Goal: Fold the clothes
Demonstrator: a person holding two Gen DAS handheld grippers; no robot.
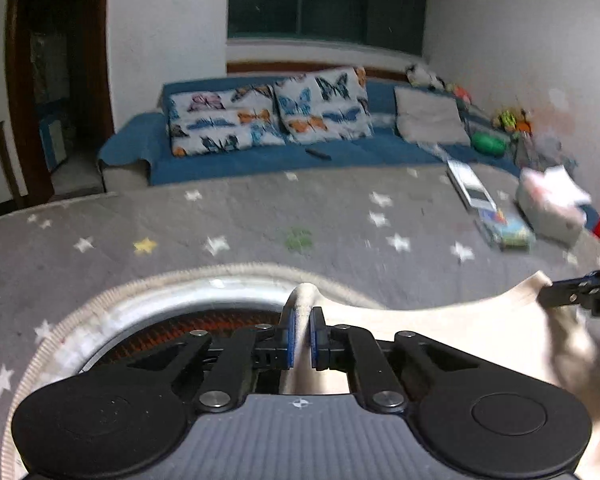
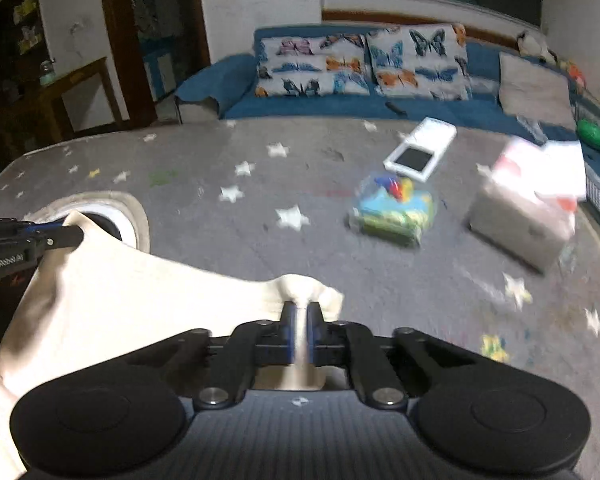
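Observation:
A cream garment [image 1: 440, 332] hangs stretched between my two grippers above a grey star-patterned surface [image 1: 260, 216]. My left gripper [image 1: 302, 320] is shut on one corner of the garment; it also shows at the left of the right wrist view [image 2: 66, 236]. My right gripper [image 2: 302, 314] is shut on the other corner of the garment [image 2: 112, 300]; it shows at the right edge of the left wrist view [image 1: 552, 294]. The cloth sags between them and drapes down under both grippers.
A round hole with a cream ribbed rim [image 1: 204, 280] is in the surface below the left gripper. On the grey surface lie a white device [image 2: 420, 150], a colourful packet [image 2: 396, 208] and a white box [image 2: 528, 216]. A blue sofa [image 1: 280, 156] with butterfly cushions stands behind.

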